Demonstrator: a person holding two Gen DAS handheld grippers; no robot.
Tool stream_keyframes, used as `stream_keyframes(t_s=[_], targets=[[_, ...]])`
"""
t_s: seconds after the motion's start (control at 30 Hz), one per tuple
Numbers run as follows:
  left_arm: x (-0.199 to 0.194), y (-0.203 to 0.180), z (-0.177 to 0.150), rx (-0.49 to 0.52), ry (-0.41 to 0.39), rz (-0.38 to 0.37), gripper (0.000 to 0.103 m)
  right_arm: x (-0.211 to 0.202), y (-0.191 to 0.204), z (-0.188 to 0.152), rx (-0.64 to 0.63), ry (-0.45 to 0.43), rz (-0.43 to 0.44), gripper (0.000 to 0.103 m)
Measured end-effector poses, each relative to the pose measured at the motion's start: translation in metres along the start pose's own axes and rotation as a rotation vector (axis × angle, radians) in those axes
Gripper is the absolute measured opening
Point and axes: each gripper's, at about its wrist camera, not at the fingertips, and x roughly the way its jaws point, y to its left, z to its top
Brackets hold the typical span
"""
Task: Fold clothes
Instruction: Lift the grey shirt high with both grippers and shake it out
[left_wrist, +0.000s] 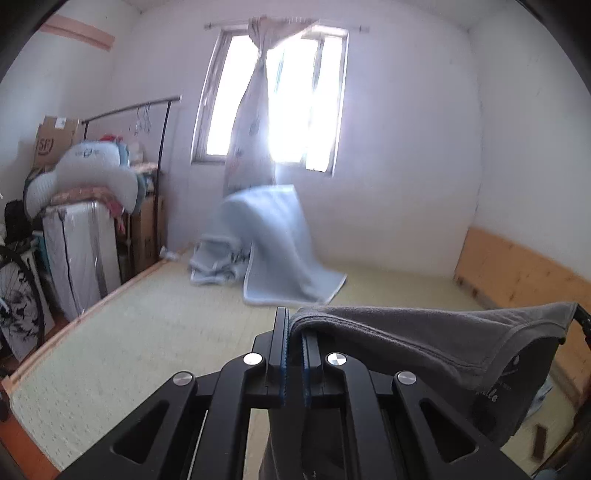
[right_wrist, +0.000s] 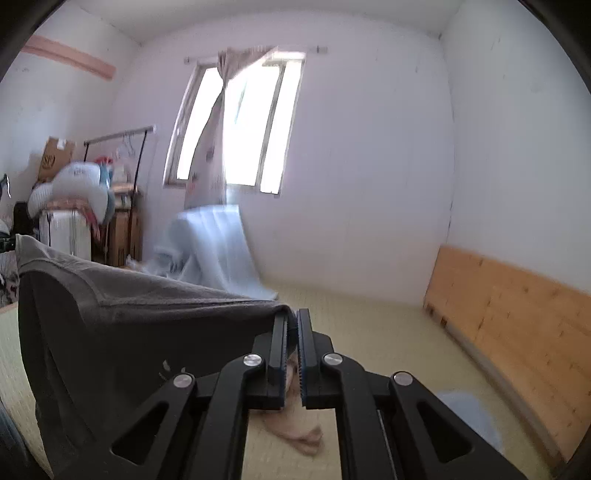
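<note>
A dark grey garment (left_wrist: 424, 347) hangs stretched between my two grippers, held up above the bed. My left gripper (left_wrist: 295, 325) is shut on its left top corner; the cloth runs off to the right. My right gripper (right_wrist: 291, 321) is shut on the other top corner, and the same grey garment (right_wrist: 129, 321) runs off to the left and hangs down, showing a small print. A pale beige cloth (right_wrist: 299, 432) lies on the mat (right_wrist: 369, 332) below the right gripper.
A light blue blanket (left_wrist: 273, 243) is heaped at the far side under the window (left_wrist: 273, 99). A wooden board (right_wrist: 517, 314) lines the right edge. A clothes rack, boxes, pillows and a white suitcase (left_wrist: 77, 251) stand at the left.
</note>
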Motion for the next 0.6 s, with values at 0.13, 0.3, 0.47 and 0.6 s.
stream_keyframes(t_s=[0.13, 0.3, 0.47, 0.6], targets=[[-0.044, -0.004, 0.044, -0.005, -0.092, -0.042, 0.005, -0.044, -0.003, 0.045, -0.005, -0.089, -0.006, 0.003], [-0.1, -0.006, 0.094, -0.014, -0.182, -0.096, 0.005, -0.105, -0.004, 0.098, -0.026, -0.201, -0.024, 0.003], [-0.154, -0.01, 0.133, 0.004, -0.251, -0.149, 0.005, -0.167, -0.007, 0.14, -0.037, -0.315, -0.057, 0.003], [-0.197, -0.018, 0.157, 0.032, -0.314, -0.183, 0.005, -0.214, -0.012, 0.166, -0.046, -0.394, -0.079, 0.003]])
